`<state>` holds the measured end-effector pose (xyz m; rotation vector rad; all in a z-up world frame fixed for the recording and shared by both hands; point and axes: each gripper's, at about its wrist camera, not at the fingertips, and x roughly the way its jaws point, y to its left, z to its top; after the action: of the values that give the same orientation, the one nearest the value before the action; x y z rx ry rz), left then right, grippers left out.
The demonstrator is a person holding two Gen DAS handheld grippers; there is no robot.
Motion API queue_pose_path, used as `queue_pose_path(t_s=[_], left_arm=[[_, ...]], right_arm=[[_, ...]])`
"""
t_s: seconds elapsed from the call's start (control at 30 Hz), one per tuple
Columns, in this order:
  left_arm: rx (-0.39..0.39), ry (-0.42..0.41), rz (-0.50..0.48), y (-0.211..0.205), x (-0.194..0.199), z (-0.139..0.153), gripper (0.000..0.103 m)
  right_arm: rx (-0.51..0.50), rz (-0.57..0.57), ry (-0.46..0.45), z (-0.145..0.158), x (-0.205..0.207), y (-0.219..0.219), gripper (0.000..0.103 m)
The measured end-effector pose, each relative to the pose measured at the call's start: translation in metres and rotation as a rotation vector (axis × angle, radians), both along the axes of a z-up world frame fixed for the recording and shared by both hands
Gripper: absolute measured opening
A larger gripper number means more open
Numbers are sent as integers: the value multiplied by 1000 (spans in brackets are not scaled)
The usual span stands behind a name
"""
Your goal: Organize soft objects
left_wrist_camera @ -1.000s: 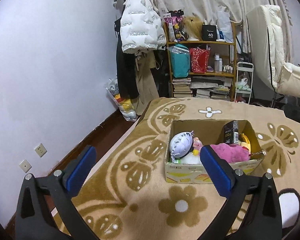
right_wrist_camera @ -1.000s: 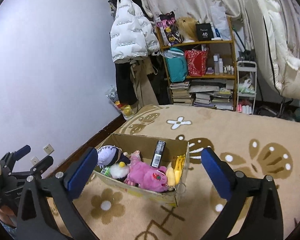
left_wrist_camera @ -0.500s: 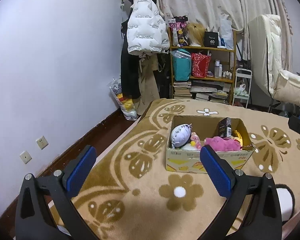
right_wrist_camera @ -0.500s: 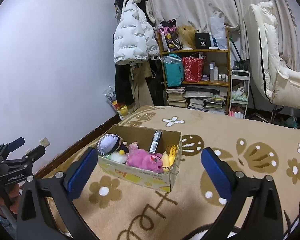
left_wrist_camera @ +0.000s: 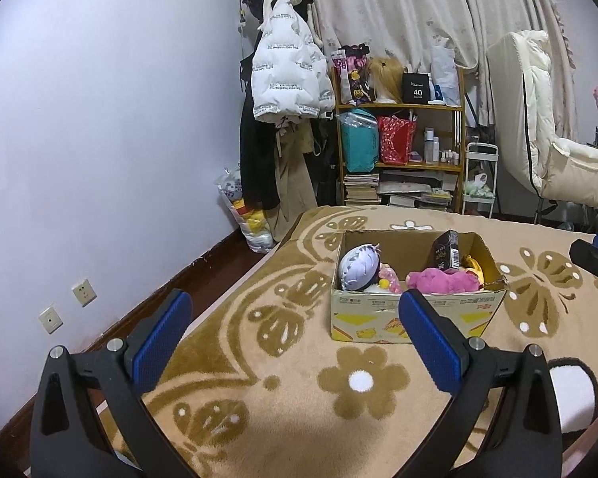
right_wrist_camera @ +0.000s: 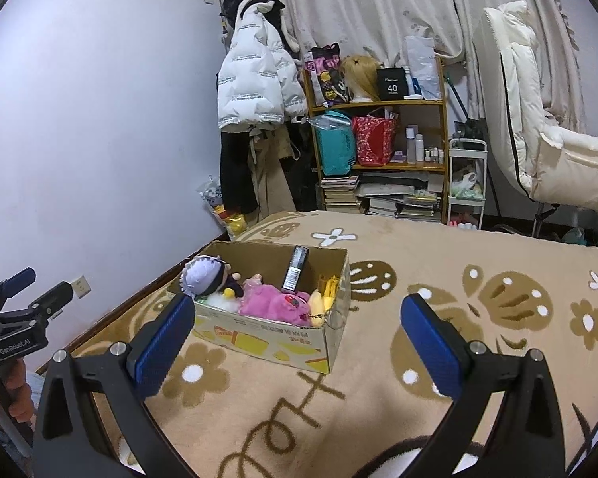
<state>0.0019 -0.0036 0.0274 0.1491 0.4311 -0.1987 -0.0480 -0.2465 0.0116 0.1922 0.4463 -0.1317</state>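
Left gripper: jaws spread wide, nothing between the blue pads, held above the patterned blanket and aimed at the box's near wall.
Right gripper: also spread wide and empty, hovering over the blanket with the box off toward its left finger.
Cardboard box: sits on the blanket, well apart from both grippers, top open.
Soft objects: all in the box already: a lavender-haired plush doll at the left end, a pink plush lying in the middle, a yellow plush against the right wall.
Odd item: a dark carton stands upright behind the pink plush, leaning on the back wall; it looks rigid, not soft.
Progress: judged complete or nearly so, since no soft toy lies loose on the blanket.
Risk, reach: a further dip into the box could knock the carton over or drag a plush out with the pad.
Risk, box: the light cardboard may slide or tip on the pile if a finger catches its rim.
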Motion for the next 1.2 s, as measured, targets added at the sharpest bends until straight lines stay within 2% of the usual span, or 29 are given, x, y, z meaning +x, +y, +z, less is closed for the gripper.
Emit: queue_pose_path(t_s=[0.23, 0.33, 0.6, 0.9, 1.2], left_arm=[[7, -2, 11, 1, 7, -5, 103], [8, 10, -2, -1, 12, -7, 103], [-1, 37, -31, -5, 26, -17, 103], [15, 62, -55, -12, 33, -27, 103], [32, 50, -68, -16, 28, -31, 103]], right_arm=[[-7, -7, 28, -10, 5, -2, 103], [-43, -3, 39, -14, 9, 1, 103], [-45, 16, 77, -25, 19, 4, 103], [-44, 4, 86, -30, 22, 3, 103], [-44, 6, 86, -30, 22, 2, 103]])
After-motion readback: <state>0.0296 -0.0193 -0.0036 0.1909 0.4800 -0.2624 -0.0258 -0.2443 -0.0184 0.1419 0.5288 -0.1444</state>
